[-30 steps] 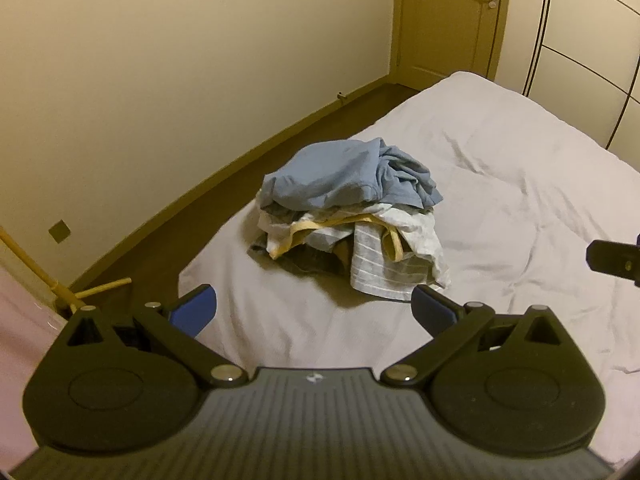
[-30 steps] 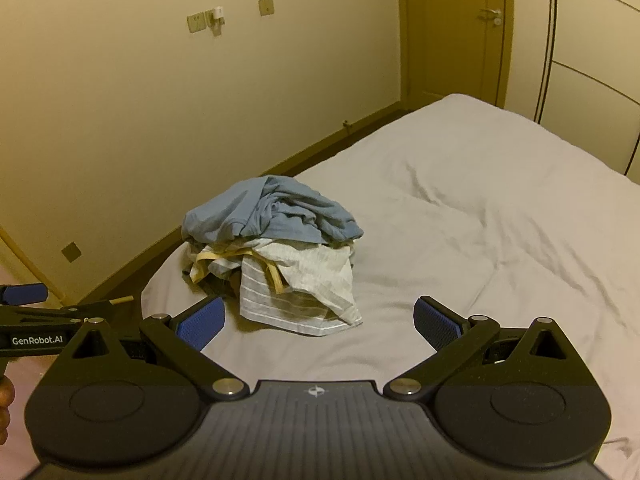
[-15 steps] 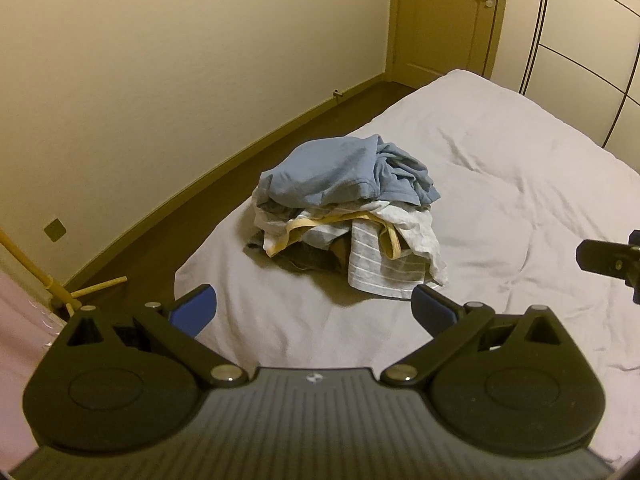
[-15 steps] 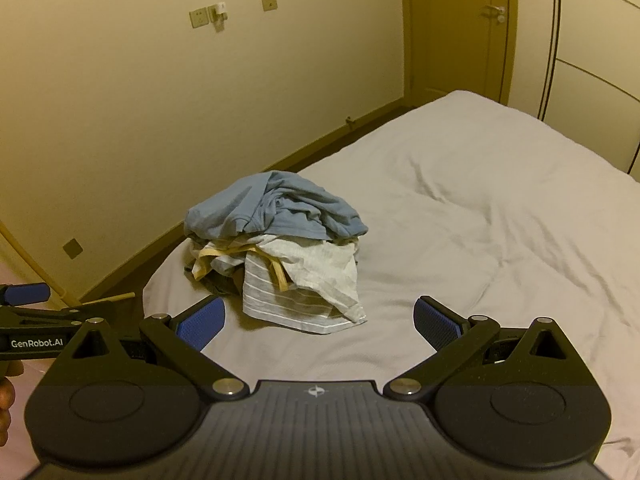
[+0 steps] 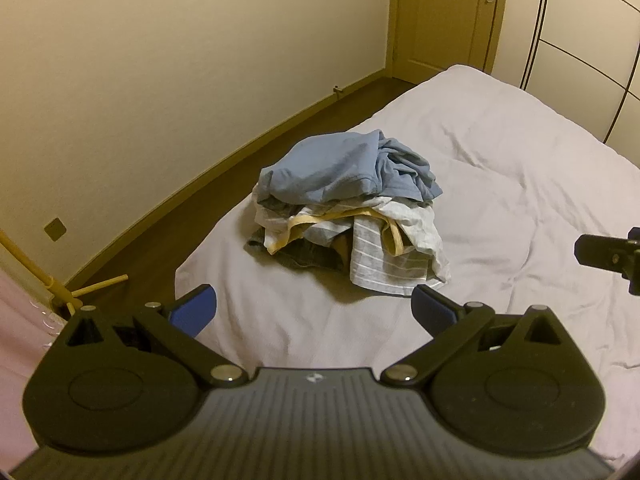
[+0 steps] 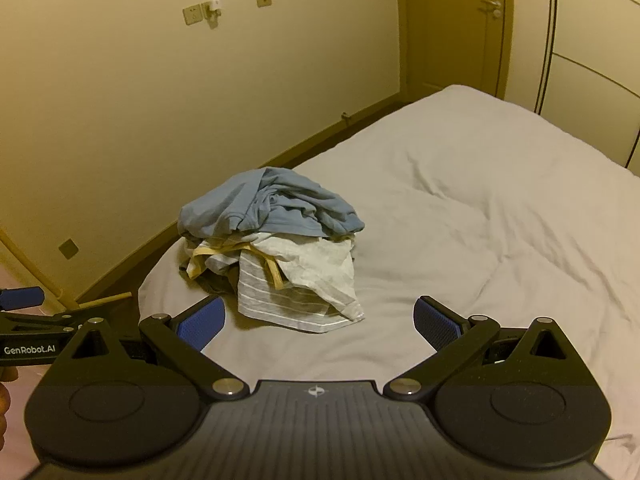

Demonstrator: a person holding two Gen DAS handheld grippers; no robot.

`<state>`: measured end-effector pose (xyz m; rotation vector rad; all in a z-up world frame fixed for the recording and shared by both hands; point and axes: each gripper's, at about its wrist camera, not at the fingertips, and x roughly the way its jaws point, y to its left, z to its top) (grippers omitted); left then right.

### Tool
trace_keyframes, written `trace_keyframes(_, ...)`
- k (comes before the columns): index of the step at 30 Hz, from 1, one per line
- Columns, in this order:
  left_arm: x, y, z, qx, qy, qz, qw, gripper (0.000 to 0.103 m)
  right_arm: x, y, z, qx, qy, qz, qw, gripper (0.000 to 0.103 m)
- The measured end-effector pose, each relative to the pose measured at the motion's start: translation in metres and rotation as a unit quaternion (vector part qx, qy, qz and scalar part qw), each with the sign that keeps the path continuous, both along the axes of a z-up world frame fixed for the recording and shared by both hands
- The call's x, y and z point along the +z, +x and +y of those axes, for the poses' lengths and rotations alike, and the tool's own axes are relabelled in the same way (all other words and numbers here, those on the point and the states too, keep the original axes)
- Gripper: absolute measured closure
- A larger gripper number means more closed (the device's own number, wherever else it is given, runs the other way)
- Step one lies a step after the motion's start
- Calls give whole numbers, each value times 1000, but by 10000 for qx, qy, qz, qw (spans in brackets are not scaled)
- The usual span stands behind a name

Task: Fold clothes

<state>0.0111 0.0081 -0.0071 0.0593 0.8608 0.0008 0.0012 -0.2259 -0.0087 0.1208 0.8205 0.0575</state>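
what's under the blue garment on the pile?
Under the blue garment: a white garment with yellow trim, a grey striped piece hanging toward the front, and something dark at the bottom. Anything deeper in the pile is covered.

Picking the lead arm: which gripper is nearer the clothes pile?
Left, though only slightly. The left gripper faces the clothes pile almost head-on; the right gripper sits off to the pile's right. Both are open and short of it.
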Motion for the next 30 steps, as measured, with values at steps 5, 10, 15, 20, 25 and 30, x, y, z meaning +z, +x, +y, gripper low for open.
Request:
trace_keyframes(5, 0, 0, 2, -6, -8, -1, 10000, 1, 2, 3, -1, 37, 25, 2, 10000, 0)
trace_keyframes(10, -1, 0, 2, 8, 7, 34, 10000, 1, 3, 5, -1, 78, 40, 33, 10000, 0)
trace_keyframes(15, -2, 1, 4, 3, -3, 54, 10000, 1, 1, 7, 0, 125, 40, 72, 9999, 0)
trace_keyframes(20, -3, 1, 3, 11, 2, 62, 10000, 1, 0, 10, 0, 178, 56, 92, 9998, 0)
trace_keyframes(25, -4, 1, 3, 20, 9, 77, 10000, 1, -1, 13, 0, 230, 70, 97, 9997, 0)
trace_keyframes(30, -4, 1, 1, 22, 32, 99, 9999, 1, -2, 16, -1, 280, 95, 111, 9995, 0)
